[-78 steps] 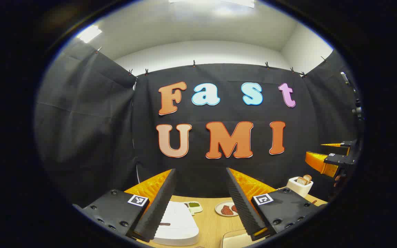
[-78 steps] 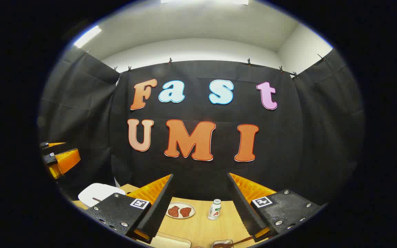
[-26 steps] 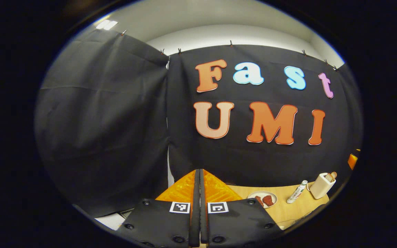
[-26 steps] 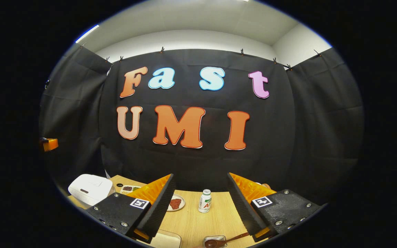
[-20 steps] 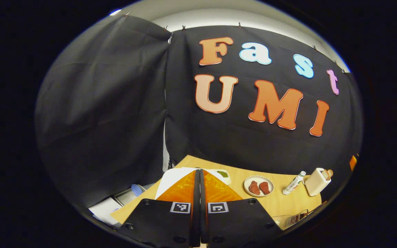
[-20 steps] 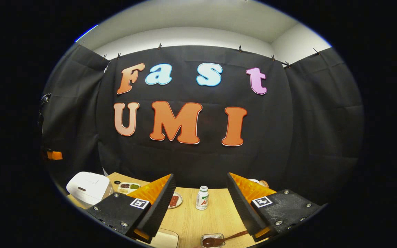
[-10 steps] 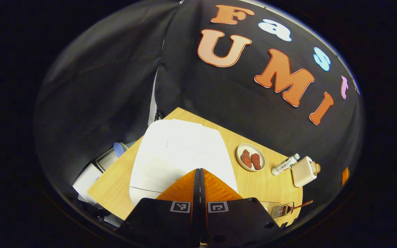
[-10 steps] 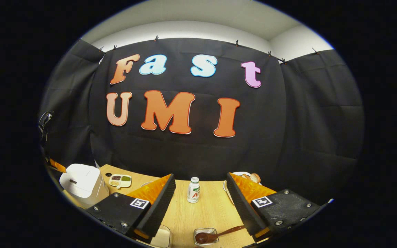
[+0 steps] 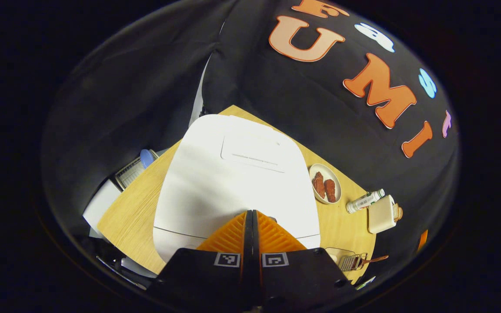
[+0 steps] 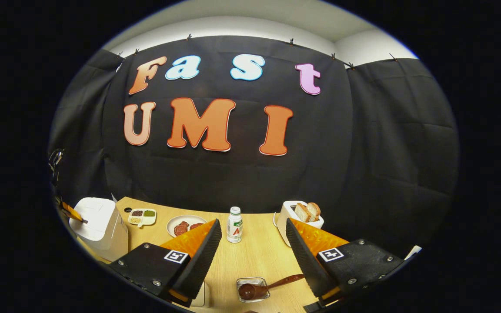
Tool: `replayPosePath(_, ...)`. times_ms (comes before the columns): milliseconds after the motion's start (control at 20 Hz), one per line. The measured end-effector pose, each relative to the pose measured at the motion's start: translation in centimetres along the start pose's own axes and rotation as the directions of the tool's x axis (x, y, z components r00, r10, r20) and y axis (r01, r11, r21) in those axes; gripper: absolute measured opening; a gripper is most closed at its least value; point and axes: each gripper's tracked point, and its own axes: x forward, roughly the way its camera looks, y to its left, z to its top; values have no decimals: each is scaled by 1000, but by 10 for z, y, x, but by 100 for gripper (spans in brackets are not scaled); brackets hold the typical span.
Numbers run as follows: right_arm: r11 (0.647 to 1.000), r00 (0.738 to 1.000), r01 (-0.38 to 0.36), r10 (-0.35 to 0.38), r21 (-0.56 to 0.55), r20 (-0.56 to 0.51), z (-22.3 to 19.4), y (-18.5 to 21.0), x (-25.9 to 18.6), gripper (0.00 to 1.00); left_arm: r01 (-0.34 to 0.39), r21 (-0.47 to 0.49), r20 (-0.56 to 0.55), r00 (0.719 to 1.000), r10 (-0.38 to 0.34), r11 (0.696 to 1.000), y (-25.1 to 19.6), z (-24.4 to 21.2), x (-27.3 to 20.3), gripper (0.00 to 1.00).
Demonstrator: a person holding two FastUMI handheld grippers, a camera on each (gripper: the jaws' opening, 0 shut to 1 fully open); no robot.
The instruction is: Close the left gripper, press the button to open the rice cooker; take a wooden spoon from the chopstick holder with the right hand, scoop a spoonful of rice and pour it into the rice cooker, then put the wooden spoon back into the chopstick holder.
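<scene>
The left gripper (image 9: 251, 214) is pointing down with its fingers pressed together, holding nothing; the rice cooker (image 9: 233, 174) is lying directly below its tips, lid down; the right gripper (image 10: 252, 237) is hanging wide open, empty, above the wooden spoon (image 10: 264, 288), well apart from the cooker.

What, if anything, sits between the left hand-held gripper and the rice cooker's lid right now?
Nothing visible. In the left gripper view the left hand-held gripper, fingers closed together, points straight down at the front edge of the white rice cooker, whose lid is closed and bare. The plate of meat lies off to the side.
</scene>
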Motion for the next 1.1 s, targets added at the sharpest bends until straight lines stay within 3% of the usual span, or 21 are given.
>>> replayPosePath(350,999,997,-10,12,37,-70,-22,-4,3,93,-43,32,-16,999,43,999,0,1,-2,4)
replayPosePath(550,999,994,2,3,47,-106,-36,-20,0,93,-48,53,161,986,39,997,-14,35,-28,5)
replayPosePath(800,998,988,-2,11,57,-154,-59,-29,-7,93,-190,192,428,899,93,963,-35,88,-78,5)
replayPosePath(1100,997,973,2,16,78,-231,-95,-42,-8,93,-187,249,545,838,22,950,-72,86,-112,5)
